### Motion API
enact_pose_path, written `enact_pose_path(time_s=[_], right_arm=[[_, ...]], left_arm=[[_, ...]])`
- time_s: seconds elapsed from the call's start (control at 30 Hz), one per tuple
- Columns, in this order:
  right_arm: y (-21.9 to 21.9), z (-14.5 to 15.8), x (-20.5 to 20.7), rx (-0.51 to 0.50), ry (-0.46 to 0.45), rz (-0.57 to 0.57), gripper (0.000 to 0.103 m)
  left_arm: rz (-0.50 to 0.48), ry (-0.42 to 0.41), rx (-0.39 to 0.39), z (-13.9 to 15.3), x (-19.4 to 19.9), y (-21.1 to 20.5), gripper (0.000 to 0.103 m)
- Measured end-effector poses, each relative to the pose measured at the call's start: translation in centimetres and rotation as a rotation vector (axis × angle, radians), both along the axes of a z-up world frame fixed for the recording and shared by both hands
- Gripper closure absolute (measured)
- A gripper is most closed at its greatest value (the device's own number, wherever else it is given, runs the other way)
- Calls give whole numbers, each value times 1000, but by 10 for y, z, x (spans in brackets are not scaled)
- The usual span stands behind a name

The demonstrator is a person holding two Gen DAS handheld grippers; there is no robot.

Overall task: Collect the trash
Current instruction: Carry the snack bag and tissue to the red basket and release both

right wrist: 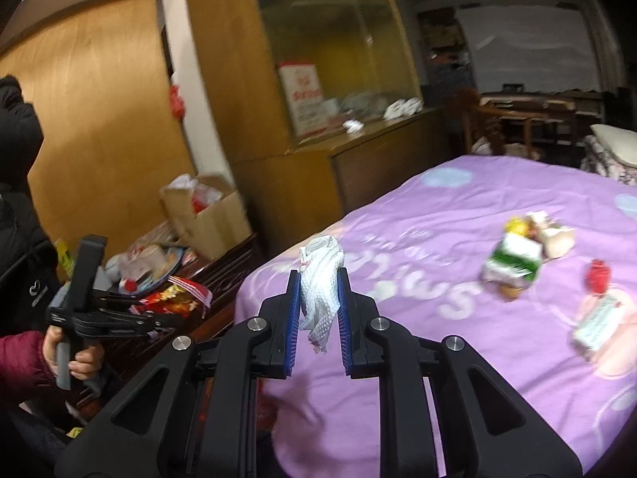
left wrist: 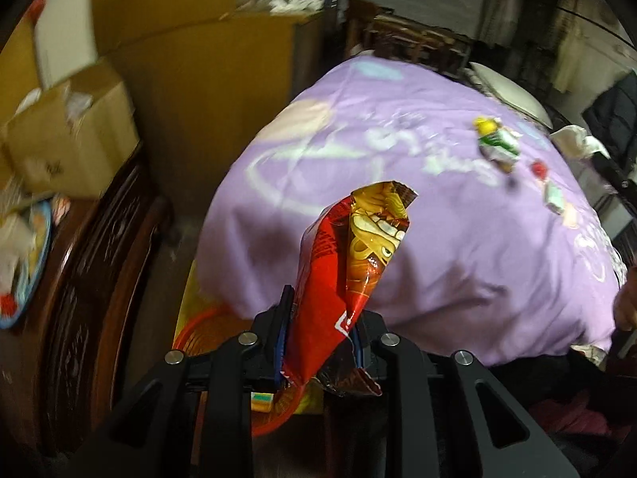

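On the purple bedspread (right wrist: pixel 438 279) litter lies at two o'clock. Left gripper (left wrist: pixel 320 318) is clamped on a red snack wrapper (left wrist: pixel 350 263), right gripper (right wrist: pixel 318 298) on a white tissue (right wrist: pixel 318 279). Carrying step; next, release over the red bin (left wrist: pixel 199 330) at seven o'clock.

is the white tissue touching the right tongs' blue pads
Touching. The right wrist view shows the white tissue pinched between both blue pads of the right tongs.

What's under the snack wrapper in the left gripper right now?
Below the red snack wrapper held in the left gripper sits a red basket with a small green-and-yellow packet inside. The gripper and wrapper cover most of the basket.
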State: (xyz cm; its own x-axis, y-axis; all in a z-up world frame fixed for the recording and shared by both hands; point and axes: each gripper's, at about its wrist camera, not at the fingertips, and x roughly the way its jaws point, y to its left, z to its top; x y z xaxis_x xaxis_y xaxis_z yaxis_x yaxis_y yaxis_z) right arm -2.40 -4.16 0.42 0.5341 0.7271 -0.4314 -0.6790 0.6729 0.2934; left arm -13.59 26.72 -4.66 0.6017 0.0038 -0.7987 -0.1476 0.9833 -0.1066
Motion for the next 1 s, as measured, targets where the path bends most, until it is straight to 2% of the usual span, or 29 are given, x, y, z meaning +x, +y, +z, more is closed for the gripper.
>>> enact_pose_path(time_s=[0.13, 0.23, 0.3, 0.37, 0.47, 0.53, 0.73, 1.0], right_arm=[[31, -9, -5, -45, 23, 56, 84], [54, -16, -9, -75, 37, 96, 84], [66, -20, -11, -92, 48, 124, 84], [80, -26, -14, -111, 63, 154, 84], [101, -37, -17, -140, 98, 202, 84], [111, -42, -19, -153, 114, 225, 84], [155, -67, -26, -205, 193, 355, 84], [228, -104, -43, -299, 269, 535, 82]], left_arm=[[76, 34, -87, -42, -12, 36, 77], [129, 80, -78, -73, -15, 56, 67], [179, 117, -86, -90, -15, 67, 29], [244, 125, -122, -103, -20, 82, 21], [277, 132, -173, -110, -23, 95, 16], [294, 124, -172, -108, -25, 101, 16], [388, 61, -63, -81, -29, 117, 8], [448, 8, 2, -59, -37, 132, 6]])
